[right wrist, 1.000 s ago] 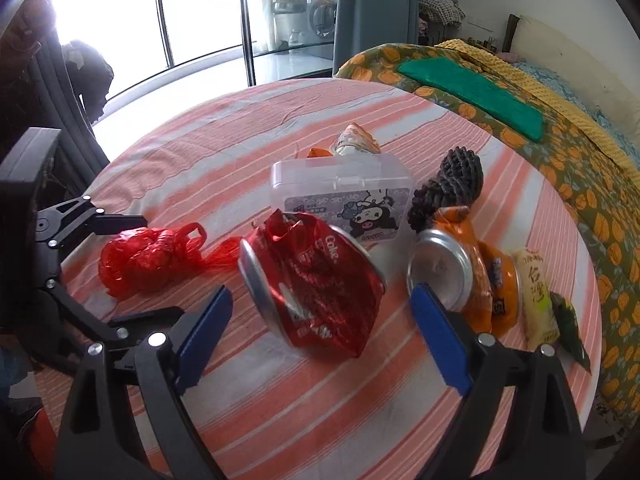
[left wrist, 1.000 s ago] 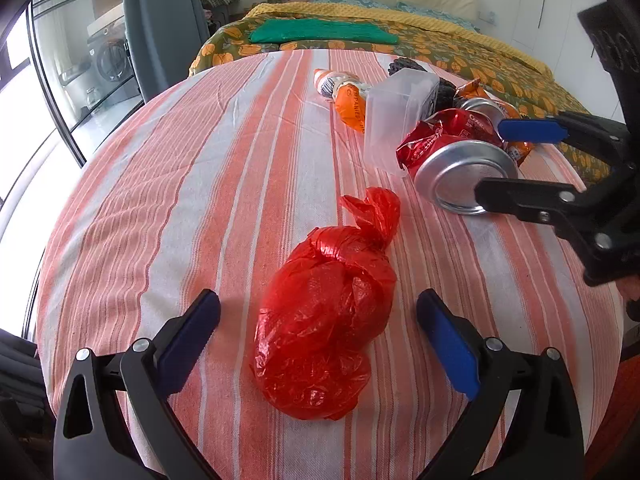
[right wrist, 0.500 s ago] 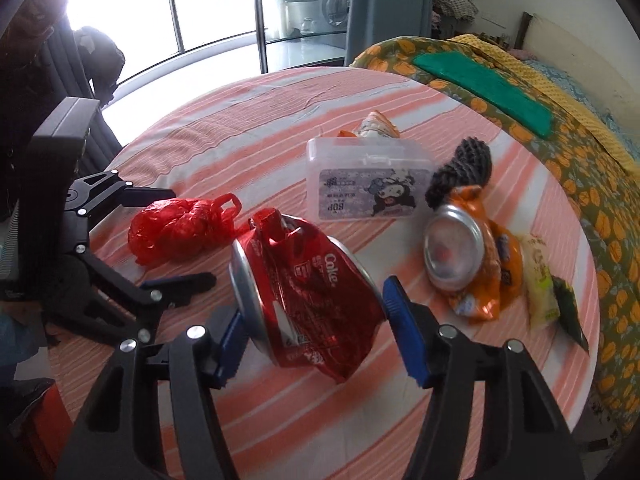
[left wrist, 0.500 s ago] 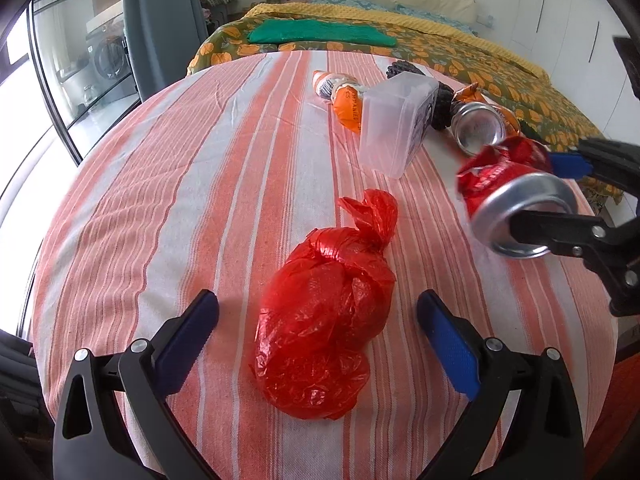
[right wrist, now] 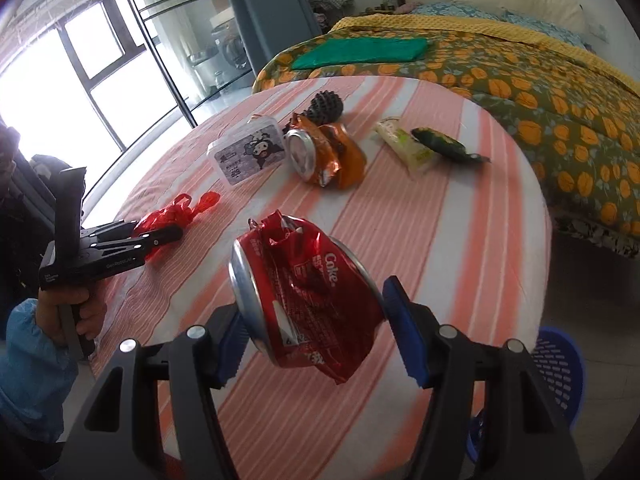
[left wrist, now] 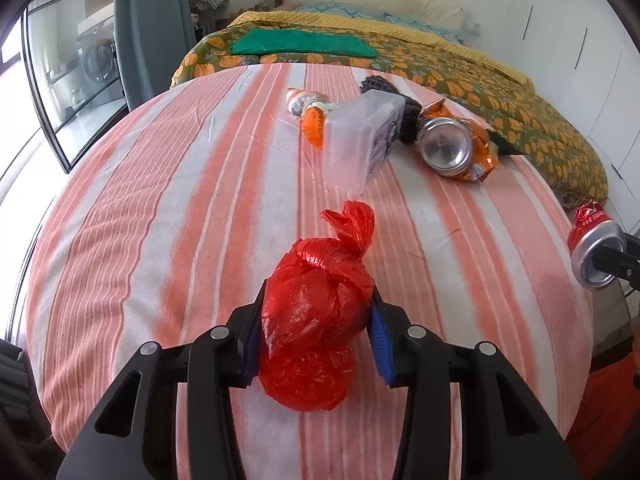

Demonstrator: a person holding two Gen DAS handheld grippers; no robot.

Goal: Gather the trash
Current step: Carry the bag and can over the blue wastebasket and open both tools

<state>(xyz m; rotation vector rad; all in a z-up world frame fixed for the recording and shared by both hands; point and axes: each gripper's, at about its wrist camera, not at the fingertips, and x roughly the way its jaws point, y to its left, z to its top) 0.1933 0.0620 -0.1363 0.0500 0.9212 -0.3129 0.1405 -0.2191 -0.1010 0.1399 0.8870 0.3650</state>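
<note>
A knotted red plastic bag [left wrist: 316,320] lies on the striped round table [left wrist: 160,200]. My left gripper [left wrist: 317,300] is closing on it, with both blue pads pressed into its sides. The right wrist view shows the same bag [right wrist: 176,216] and left gripper [right wrist: 160,236] at the left, held by a hand in a blue sleeve. My right gripper [right wrist: 314,304] is shut on a crushed red Coke can [right wrist: 308,292] and holds it above the table near its right edge. In the left wrist view that can [left wrist: 592,248] hangs at the far right.
A clear plastic box [left wrist: 360,140], an orange packet [left wrist: 312,120], a silver can in an orange wrapper [left wrist: 444,144], a black pine cone [right wrist: 326,106], a white wrapper [right wrist: 404,144] and a dark packet [right wrist: 444,146] lie on the table's far half. A blue basket [right wrist: 556,364] stands on the floor at the right. A bed [right wrist: 520,80] is behind.
My left jaws went from wide open to closed on the red bag. My right gripper closed on the crushed can, lifted it, rolled, and carried it to the table's right edge.
</note>
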